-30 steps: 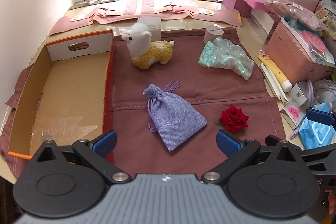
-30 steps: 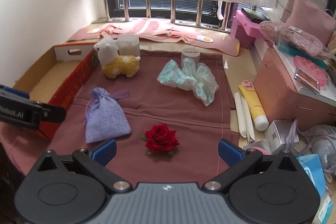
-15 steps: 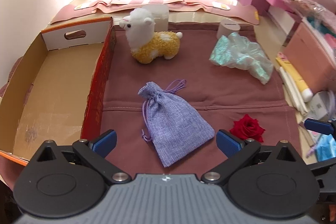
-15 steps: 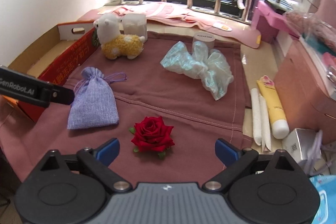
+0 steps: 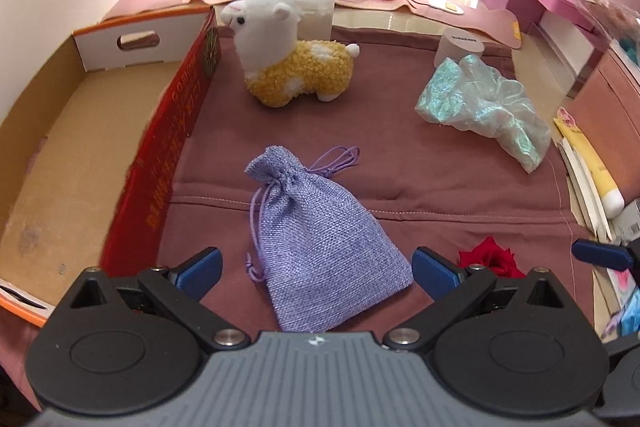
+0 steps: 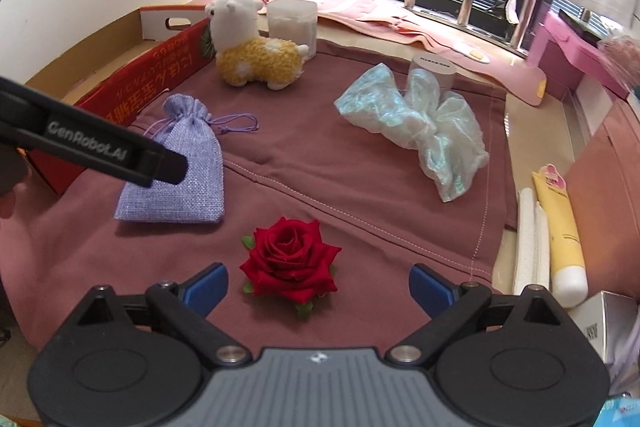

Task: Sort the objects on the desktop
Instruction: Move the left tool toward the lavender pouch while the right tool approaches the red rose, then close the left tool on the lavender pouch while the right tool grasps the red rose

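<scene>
Both my grippers, left gripper [image 5: 316,269] and right gripper [image 6: 319,285], spread wide and empty, have dropped closer over the past second: purple pouch [image 5: 320,247] between left fingers, red rose [image 6: 290,261] between right, both still on cloth, so pickups pending.

Colours on the maroon cloth [image 5: 400,155]

Lilac woven pouch [image 5: 320,251] at 6 o'clock, red rose [image 6: 290,259], yellow-and-white alpaca [image 5: 292,67] at 12, iridescent mint bag [image 5: 480,107] at 2.
</scene>
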`<state>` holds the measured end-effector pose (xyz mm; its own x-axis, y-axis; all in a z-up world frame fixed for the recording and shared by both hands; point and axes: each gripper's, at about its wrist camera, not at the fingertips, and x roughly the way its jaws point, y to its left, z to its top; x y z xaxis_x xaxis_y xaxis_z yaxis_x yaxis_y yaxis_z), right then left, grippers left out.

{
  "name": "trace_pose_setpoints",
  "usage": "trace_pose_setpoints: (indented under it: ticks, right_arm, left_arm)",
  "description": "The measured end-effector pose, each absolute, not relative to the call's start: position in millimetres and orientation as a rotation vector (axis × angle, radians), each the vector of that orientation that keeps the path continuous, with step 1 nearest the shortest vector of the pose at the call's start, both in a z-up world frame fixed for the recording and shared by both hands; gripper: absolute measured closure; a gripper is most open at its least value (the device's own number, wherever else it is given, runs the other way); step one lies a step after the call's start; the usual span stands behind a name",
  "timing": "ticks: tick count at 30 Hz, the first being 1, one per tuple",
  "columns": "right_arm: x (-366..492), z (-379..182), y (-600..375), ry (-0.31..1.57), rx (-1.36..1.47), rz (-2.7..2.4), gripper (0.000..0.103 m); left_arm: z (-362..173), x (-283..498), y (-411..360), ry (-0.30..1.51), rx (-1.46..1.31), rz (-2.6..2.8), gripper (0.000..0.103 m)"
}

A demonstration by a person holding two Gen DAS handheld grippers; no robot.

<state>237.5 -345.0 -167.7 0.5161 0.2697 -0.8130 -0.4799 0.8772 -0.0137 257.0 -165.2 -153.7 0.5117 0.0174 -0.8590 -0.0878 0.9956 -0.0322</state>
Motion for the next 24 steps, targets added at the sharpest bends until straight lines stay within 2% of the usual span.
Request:
trace_pose_setpoints:
  ticks: [7,10,21,24]
  right_arm:
    - [244.8,-177.9,-339.1,0.934,-0.271,0.498,0.008]
    - [247.7,-180.0,-336.1,0.937,-0.277,0.513,0.015]
    - [257.0,-182.2,-330.8,0.943,-0.261,0.530,0.015]
    - [257.7,-184.5,-329.5,0.945,-0.268,0.535,0.016]
  left_arm:
    - [-166.2,267.9,-164.3,1.042,-0.109,0.103,0.000]
    - [-170.1,271.8,-161.3,1.050,-0.131,0.114,0.000]
    - [-170.7,297.2,-149.1,1.030,-0.193,0.233,0.000]
    - [-171.6,305.3,-148.4,1.031,-0.194,0.240,0.005]
